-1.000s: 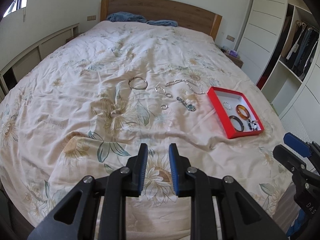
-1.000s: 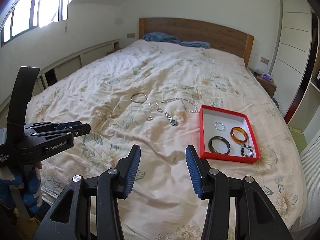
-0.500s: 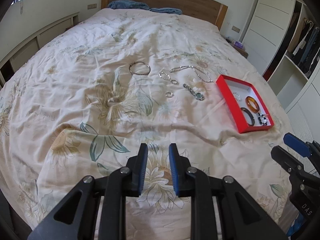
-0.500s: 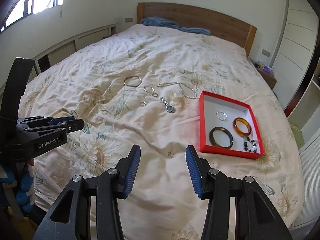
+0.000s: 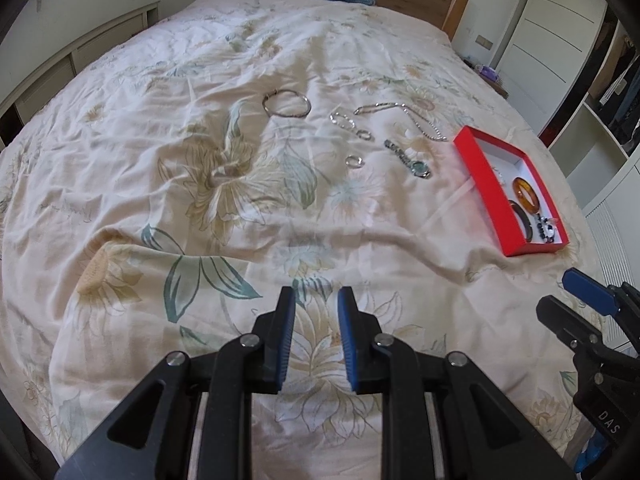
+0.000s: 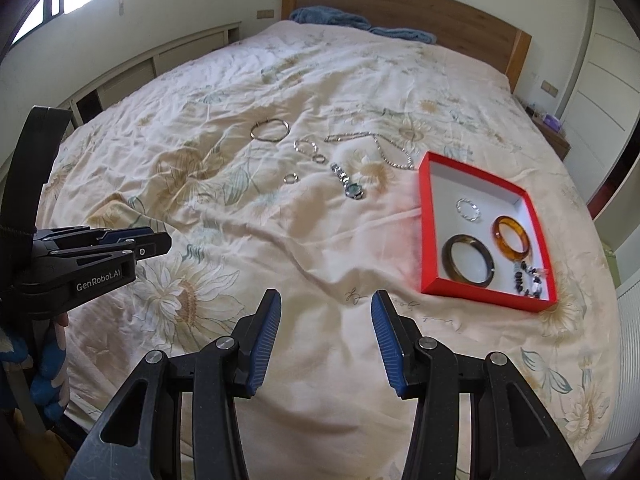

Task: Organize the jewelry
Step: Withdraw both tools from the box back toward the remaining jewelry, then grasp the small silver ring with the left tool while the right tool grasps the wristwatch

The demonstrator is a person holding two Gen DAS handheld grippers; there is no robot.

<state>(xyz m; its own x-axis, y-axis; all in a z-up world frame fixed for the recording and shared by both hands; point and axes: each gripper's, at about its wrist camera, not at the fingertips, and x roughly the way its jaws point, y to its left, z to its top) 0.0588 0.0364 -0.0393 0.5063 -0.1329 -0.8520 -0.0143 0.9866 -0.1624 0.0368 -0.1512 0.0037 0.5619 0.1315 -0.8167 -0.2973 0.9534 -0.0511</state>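
Observation:
A red box (image 6: pixel 430 224) (image 5: pixel 476 168) lies on the bed at the right. It holds a dark bangle (image 6: pixel 468 258), an amber bangle (image 6: pixel 513 238), a small silver ring (image 6: pixel 468 209) and a beaded bracelet (image 6: pixel 530 276). Loose on the quilt lie a silver bangle (image 5: pixel 287 105) (image 6: pixel 271 129), a chain necklace (image 5: pixel 404 114) (image 6: pixel 380 146), a watch (image 5: pixel 408 159) (image 6: pixel 347 181), a small ring (image 5: pixel 355 161) (image 6: pixel 291 178) and linked rings (image 5: pixel 351 124) (image 6: pixel 309 150). My left gripper (image 5: pixel 316 332) is open with a narrow gap, empty, over the near quilt. My right gripper (image 6: pixel 325 336) is open wide and empty.
The floral quilt (image 5: pixel 200 184) covers the whole bed, with folds near the front. A wooden headboard (image 6: pixel 400 4) and blue cloths (image 6: pixel 332 18) are at the far end. Wardrobes (image 5: pixel 560 40) stand at the right, low cabinets (image 6: pixel 160 64) at the left.
Both grippers have moved forward and lower over the bed, so the jewelry and red box look closer. Both jaw openings are unchanged.

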